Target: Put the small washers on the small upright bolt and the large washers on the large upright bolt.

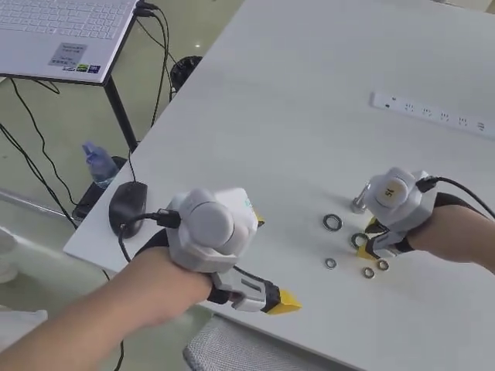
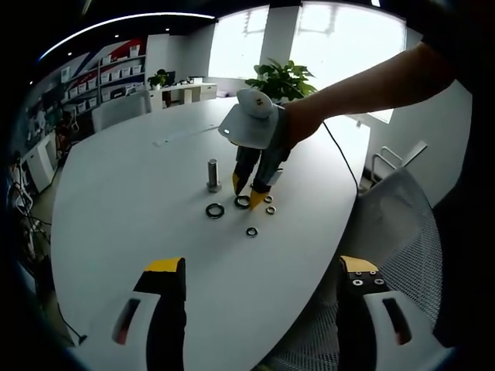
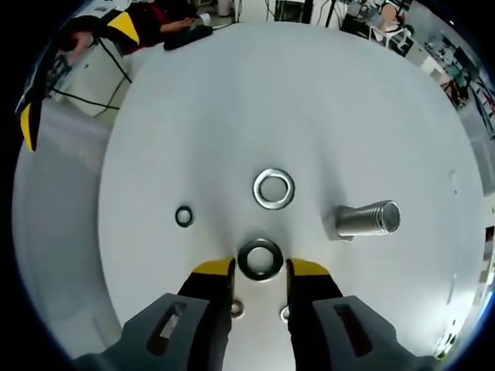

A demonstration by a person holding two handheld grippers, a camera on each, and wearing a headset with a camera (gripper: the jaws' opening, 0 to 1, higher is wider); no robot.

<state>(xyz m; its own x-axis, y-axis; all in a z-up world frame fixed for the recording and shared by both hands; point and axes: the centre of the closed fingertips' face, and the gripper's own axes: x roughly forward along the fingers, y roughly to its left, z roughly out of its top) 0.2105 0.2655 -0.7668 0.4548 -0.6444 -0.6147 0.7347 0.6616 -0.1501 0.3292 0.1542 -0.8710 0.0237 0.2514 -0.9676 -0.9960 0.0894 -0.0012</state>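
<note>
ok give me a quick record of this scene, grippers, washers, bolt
left gripper: open, off to the side of the parts
right gripper: jaws parted either side of a large washer lying flat
bolt: one upright, no washers on it
other large washer: loose on the table
small washers: three, loose on the table

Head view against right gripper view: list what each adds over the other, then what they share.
Head view adds the laptop, mouse, bottle and power strip. Right gripper view adds a close look at a large washer lying flat between the right gripper and its open fingers. Both share the white table, the large bolt, a second large washer, small washers and the left gripper.
</note>
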